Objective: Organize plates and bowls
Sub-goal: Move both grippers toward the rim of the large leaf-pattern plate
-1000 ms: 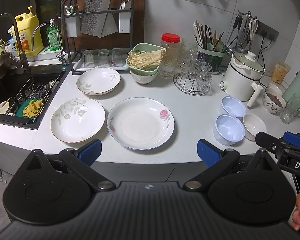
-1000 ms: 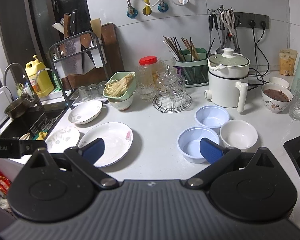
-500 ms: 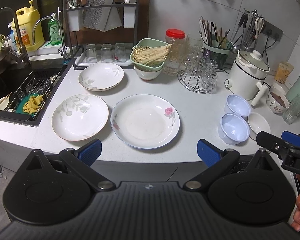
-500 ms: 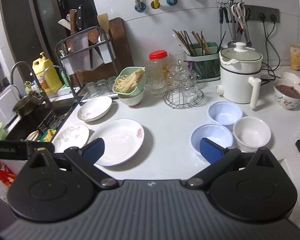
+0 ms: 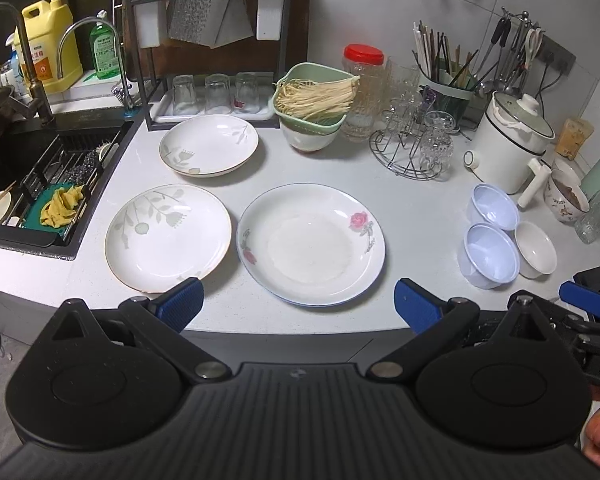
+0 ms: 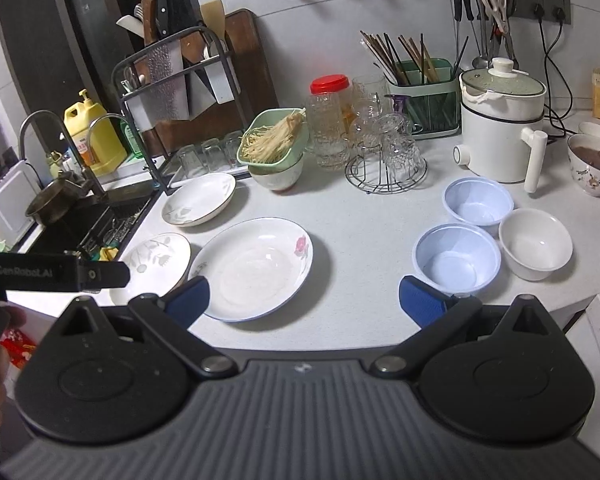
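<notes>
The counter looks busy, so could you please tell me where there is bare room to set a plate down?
The widest bare patch lies between the rose plate and the two blue bowls, in front of the wire glass rack. A narrower strip runs along the counter's front edge. It is crowded along the back wall and around the white bowl on the right.

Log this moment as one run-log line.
left gripper: open, empty | right gripper: open, empty | rose plate: untouched | bowls: unstacked
</notes>
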Motion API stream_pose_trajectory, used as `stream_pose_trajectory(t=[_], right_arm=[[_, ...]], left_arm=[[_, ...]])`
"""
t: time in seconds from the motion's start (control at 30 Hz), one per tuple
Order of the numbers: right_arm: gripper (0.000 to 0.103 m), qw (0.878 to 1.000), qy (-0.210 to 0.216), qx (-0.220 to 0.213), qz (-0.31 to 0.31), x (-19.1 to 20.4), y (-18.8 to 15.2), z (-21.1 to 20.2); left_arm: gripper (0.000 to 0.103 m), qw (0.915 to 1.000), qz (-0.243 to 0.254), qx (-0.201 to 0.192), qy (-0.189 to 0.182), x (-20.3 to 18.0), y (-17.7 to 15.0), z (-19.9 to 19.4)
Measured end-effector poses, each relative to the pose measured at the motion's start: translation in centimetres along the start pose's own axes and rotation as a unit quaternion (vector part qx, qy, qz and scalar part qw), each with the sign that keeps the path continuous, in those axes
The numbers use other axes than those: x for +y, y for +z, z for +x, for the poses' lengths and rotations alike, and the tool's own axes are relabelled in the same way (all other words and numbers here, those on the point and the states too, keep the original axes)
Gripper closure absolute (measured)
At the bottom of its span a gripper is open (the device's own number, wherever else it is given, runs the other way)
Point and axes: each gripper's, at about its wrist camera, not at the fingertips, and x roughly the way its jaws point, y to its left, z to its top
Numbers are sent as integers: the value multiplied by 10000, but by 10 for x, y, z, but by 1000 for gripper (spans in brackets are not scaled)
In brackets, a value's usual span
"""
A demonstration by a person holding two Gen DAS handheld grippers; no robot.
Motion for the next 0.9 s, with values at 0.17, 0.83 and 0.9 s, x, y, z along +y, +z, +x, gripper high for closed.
stream_pose_trajectory(t=[0.17, 0.83, 0.9], right_arm=[[0, 9999, -149, 75, -39, 16, 0, 8], [0, 9991, -128, 382, -115, 100, -5, 59], [0, 9993, -141, 349, -88, 108, -3, 65]], left_arm=[[0, 9999, -102, 63, -58, 18, 3, 6], [0, 9990, 4, 371, -234, 112, 32, 46], [0, 9990, 15, 368, -239, 122, 37, 49]])
